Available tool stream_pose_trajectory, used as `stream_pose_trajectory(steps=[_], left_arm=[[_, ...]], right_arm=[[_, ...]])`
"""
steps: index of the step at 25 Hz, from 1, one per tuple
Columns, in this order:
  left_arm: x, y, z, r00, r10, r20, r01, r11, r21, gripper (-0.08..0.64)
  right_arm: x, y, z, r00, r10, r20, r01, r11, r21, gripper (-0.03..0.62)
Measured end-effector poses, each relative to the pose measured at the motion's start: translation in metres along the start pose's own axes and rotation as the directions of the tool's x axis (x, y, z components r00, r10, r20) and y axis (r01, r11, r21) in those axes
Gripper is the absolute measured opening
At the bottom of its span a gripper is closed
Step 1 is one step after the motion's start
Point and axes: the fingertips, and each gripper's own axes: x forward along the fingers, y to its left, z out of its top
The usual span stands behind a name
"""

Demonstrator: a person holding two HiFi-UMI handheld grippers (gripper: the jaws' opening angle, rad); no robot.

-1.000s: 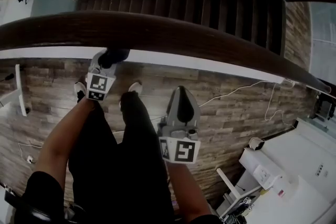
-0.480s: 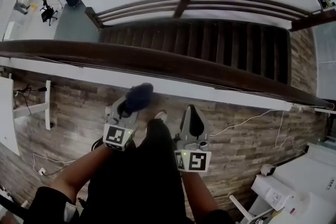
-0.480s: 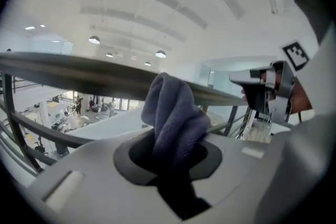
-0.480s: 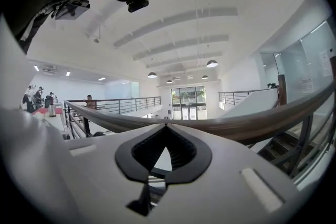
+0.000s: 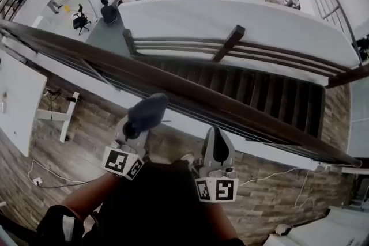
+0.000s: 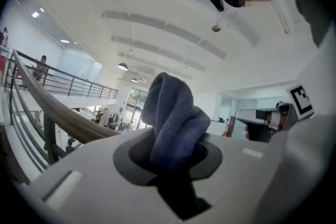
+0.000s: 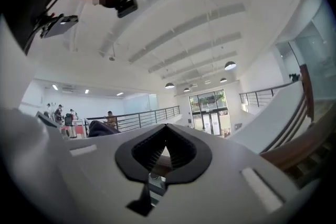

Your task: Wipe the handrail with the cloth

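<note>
Cloth (image 5: 147,113), one dark blue bundle, was pinched in the left gripper (image 5: 134,128), whose jaws were closed on its lower folds while the rest bulged up beyond the tips. In the head view it sat just on the person's side of the handrail (image 5: 86,55), at its near edge; contact could not be told there. The left gripper view showed the cloth (image 6: 176,123) rising out of the left gripper (image 6: 173,150), with the handrail (image 6: 52,107) off to its left and a gap between them. The right gripper (image 5: 215,134) was also on the near side of the handrail, apart from it. The right gripper view showed the right gripper (image 7: 165,150) with its jaws pressed together at the tips on nothing. Two grippers were in view, each with one marker cube (image 5: 121,162).
</note>
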Motion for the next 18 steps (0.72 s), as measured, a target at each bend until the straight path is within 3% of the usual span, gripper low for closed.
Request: stream_pose_trajectory(steps=[6,11,18], left_arm=[[-0.004,0.025,-0.003,0.996,0.085,0.004,-0.084,0.992,-0.098,0.078],[0.006,0.022,-0.006,0.995,0.097,0.032,-0.095,0.994,-0.048,0.078],[0.023,0.012,-0.006,0.997,0.075,0.029,-0.075,0.997,-0.022,0.078]], right_arm=[[0.038,0.034,-0.014,0.99,0.12,-0.07,-0.124,0.991,-0.05,0.0],[0.047,0.05,-0.014,0.981,0.177,-0.073,-0.185,0.975,-0.121,0.0],[0.055,0.037,-0.013,0.984,0.163,-0.076,-0.172,0.975,-0.138,0.0]])
